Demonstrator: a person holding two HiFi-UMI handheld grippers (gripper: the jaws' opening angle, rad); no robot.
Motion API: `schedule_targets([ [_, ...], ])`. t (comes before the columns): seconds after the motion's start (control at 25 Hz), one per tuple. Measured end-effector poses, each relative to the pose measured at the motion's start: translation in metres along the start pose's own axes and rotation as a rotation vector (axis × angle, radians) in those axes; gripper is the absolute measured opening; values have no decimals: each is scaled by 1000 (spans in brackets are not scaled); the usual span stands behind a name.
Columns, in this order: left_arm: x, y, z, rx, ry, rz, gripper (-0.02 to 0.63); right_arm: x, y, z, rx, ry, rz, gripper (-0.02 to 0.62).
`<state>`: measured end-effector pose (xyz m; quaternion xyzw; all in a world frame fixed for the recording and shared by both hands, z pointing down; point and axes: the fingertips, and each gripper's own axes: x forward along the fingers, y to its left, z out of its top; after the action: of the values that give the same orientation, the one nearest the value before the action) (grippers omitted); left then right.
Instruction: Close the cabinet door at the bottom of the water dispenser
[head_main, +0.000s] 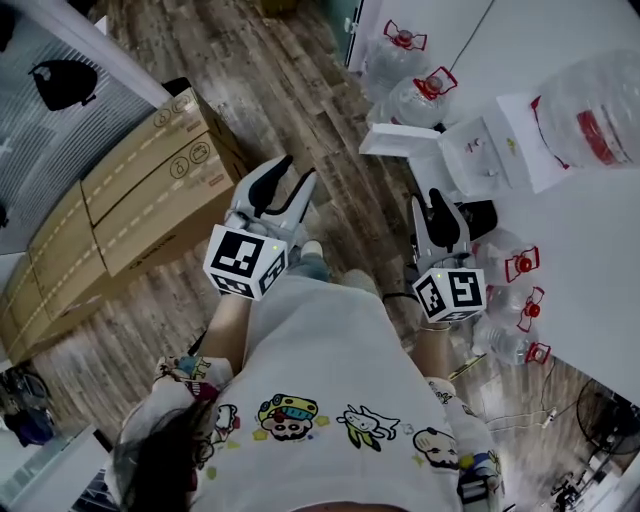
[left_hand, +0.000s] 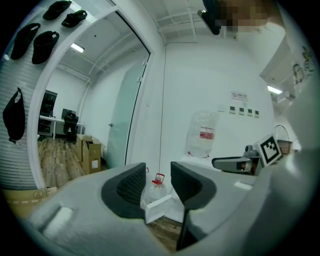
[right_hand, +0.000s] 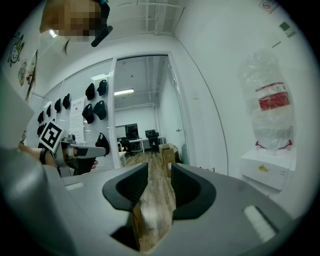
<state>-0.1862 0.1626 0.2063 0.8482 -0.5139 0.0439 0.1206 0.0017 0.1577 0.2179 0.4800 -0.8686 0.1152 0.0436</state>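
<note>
Both left tool (head_main: 297, 172) and right tool (head_main: 428, 205) hover open, short of cabinet door (head_main: 400, 140).

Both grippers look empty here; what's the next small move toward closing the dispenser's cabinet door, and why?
Probably ease the left gripper forward to the open cabinet door: it juts out from the water dispenser, lines up between that gripper's open, empty jaws, and nothing touches it yet.

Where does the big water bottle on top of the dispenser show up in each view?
Head view: water bottle, upper right corner.
Left gripper view: water bottle, just right of centre.
Right gripper view: water bottle, right side, upper half.
Shared landmark: the white dispenser beneath it.
</note>
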Motion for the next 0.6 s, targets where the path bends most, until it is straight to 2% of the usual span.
schedule_targets([
  [0.28,13,21,-11,-20,36,-24,163,24,1,-11,29,34,-35,160],
  [0.6,61,41,-18,-33,68,-39,175,61,-33,-27,82,75,-64,192],
])
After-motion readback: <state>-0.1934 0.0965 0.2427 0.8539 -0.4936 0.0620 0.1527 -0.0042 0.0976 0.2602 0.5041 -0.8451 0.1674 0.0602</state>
